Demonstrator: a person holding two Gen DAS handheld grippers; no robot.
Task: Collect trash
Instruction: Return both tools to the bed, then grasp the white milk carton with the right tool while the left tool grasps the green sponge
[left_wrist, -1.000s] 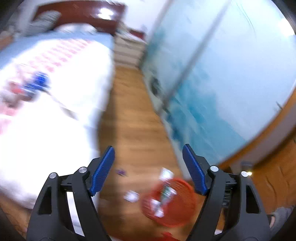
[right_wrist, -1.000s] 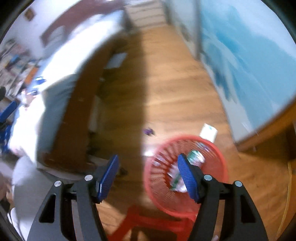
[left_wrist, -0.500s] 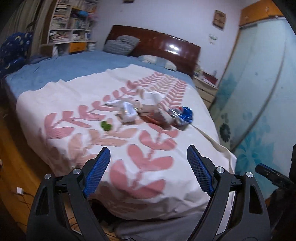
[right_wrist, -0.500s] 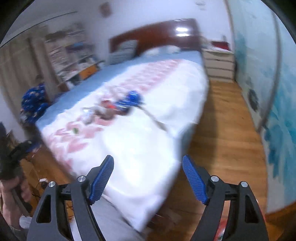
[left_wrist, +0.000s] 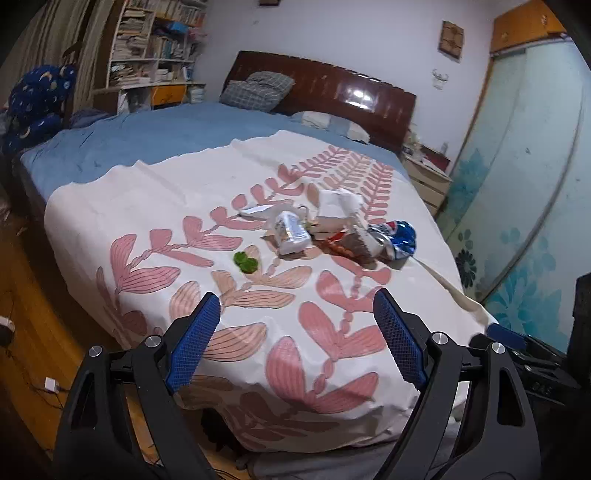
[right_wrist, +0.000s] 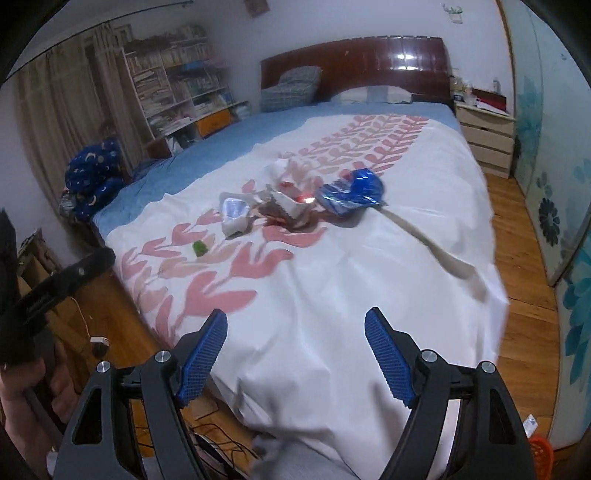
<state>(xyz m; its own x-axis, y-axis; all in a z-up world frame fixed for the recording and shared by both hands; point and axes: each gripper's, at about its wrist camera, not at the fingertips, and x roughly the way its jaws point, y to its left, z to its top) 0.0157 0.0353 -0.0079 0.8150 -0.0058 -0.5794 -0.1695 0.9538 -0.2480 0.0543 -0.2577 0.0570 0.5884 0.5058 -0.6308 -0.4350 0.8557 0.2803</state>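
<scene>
Facing the bed (left_wrist: 110, 206), the left claw (left_wrist: 295, 332) hung open and empty, its jaws having just spread a little. Left to right on the leaf-print cover (left_wrist: 155, 192) lay a green scrap (left_wrist: 244, 262), a clear plastic bag (left_wrist: 291, 230), crumpled wrappers (left_wrist: 347, 243) and a blue foil packet (left_wrist: 400, 236), clustered mid-bed. The right claw (right_wrist: 295, 354) stood open, empty, jaws just widened. An orange basket (right_wrist: 541, 448) edge showed on the floor; its contents could not be seen.
</scene>
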